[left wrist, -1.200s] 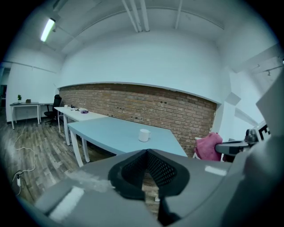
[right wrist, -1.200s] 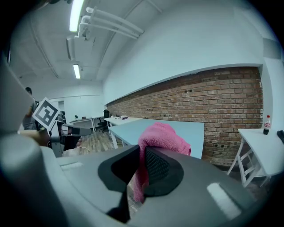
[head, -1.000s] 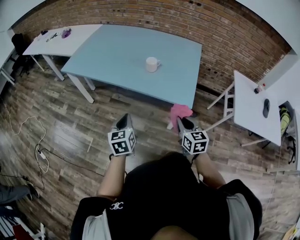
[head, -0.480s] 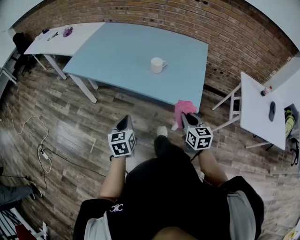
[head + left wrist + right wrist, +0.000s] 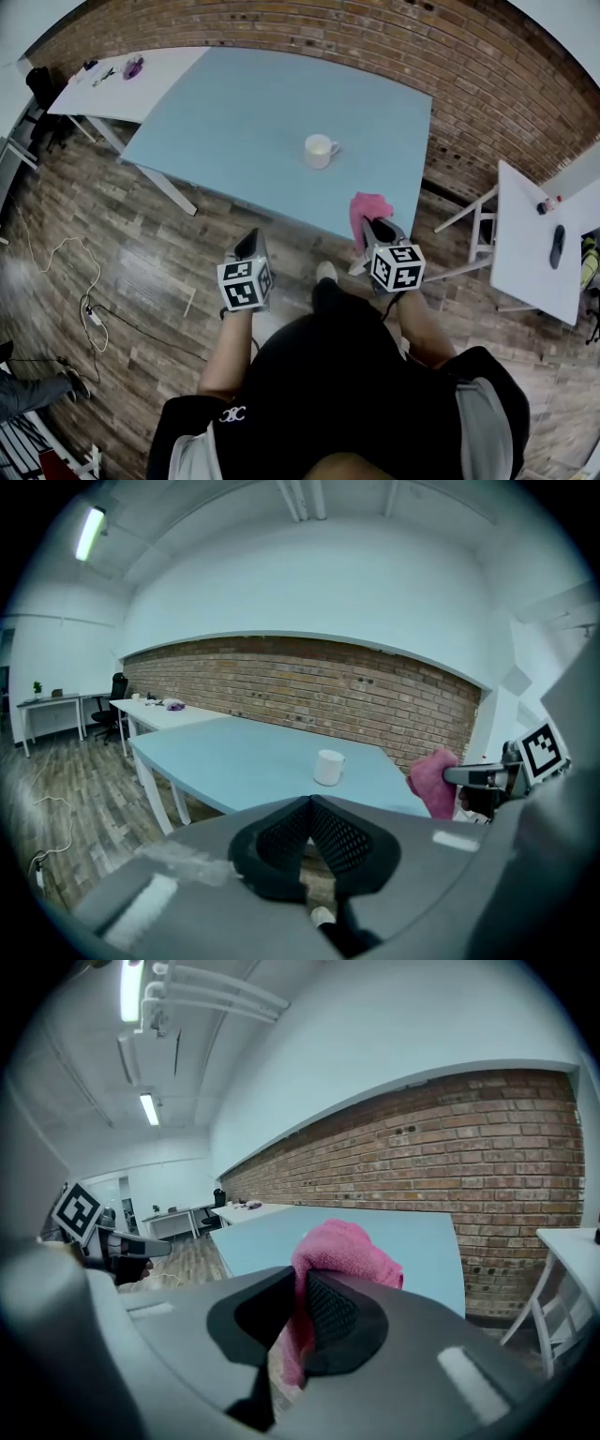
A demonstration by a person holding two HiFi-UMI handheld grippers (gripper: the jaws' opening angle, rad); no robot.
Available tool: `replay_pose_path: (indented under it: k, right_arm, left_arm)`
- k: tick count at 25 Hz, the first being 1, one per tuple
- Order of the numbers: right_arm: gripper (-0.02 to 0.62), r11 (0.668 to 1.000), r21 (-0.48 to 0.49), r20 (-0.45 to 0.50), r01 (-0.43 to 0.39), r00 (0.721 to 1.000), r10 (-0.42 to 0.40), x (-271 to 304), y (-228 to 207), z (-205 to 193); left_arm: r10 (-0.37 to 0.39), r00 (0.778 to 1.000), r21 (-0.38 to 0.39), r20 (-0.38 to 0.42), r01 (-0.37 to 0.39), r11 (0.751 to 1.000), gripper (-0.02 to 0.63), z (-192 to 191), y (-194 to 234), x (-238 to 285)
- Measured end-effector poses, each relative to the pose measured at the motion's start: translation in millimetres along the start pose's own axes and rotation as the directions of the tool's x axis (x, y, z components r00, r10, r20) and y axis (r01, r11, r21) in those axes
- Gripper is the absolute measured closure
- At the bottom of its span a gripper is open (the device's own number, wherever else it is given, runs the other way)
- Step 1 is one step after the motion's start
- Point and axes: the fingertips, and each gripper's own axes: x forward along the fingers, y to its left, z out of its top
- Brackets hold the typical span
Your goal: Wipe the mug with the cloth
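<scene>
A white mug (image 5: 320, 150) (image 5: 328, 767) stands upright on the light blue table (image 5: 234, 122), handle to the right in the head view. My right gripper (image 5: 373, 227) (image 5: 302, 1296) is shut on a pink cloth (image 5: 367, 210) (image 5: 337, 1258) (image 5: 431, 782) that bunches above its jaws, over the table's near right corner. My left gripper (image 5: 248, 246) (image 5: 310, 803) is shut with nothing in it, held over the floor short of the table's near edge. The mug lies well ahead of both grippers.
A white table (image 5: 117, 73) with small items joins the blue one at the far left. Another white table (image 5: 532, 246) stands at the right with a dark object (image 5: 557, 246). A brick wall (image 5: 450, 66) runs behind. Cables (image 5: 89, 314) lie on the wooden floor.
Both grippers have moved forward toward the blue table. The pink cloth now hangs over the table's near right corner instead of over the floor. The mug has stayed put.
</scene>
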Motion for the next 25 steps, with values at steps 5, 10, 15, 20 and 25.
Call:
replay_pose_path:
  k: [5, 10, 15, 20, 25]
  right_arm:
    - [0.558, 1.000, -0.015, -0.042, -0.021, 0.999, 0.020, 36.7, -26.8, 17.3]
    - [0.558, 0.998, 0.002, -0.100, -0.067, 0.993, 0.067, 67.2, -49.4, 21.8]
    - [0.558, 0.986, 0.052, -0.182, -0.161, 0.969, 0.168, 98.3, -46.7, 1.0]
    - [0.558, 0.971, 0.087, -0.210, -0.222, 0.949, 0.235, 127.9, -43.3, -2.8]
    - [0.558, 0.963, 0.069, -0.242, -0.259, 0.933, 0.268, 149.0, -42.3, -5.0]
  left_arm:
    - [-0.070, 0.997, 0.024, -0.020, 0.071, 0.997, 0.597, 26.4, -18.3, 56.0]
    - [-0.103, 0.992, 0.052, -0.066, 0.107, 0.993, 0.597, 42.8, -36.8, 105.3]
    - [-0.081, 0.984, 0.082, -0.158, 0.095, 0.992, 0.597, 36.5, -37.2, 141.3]
    - [-0.057, 0.971, 0.131, -0.231, 0.089, 0.987, 0.597, 33.6, -28.0, 165.7]
    - [-0.108, 0.954, 0.131, -0.281, 0.150, 0.980, 0.518, 28.2, -22.5, 186.2]
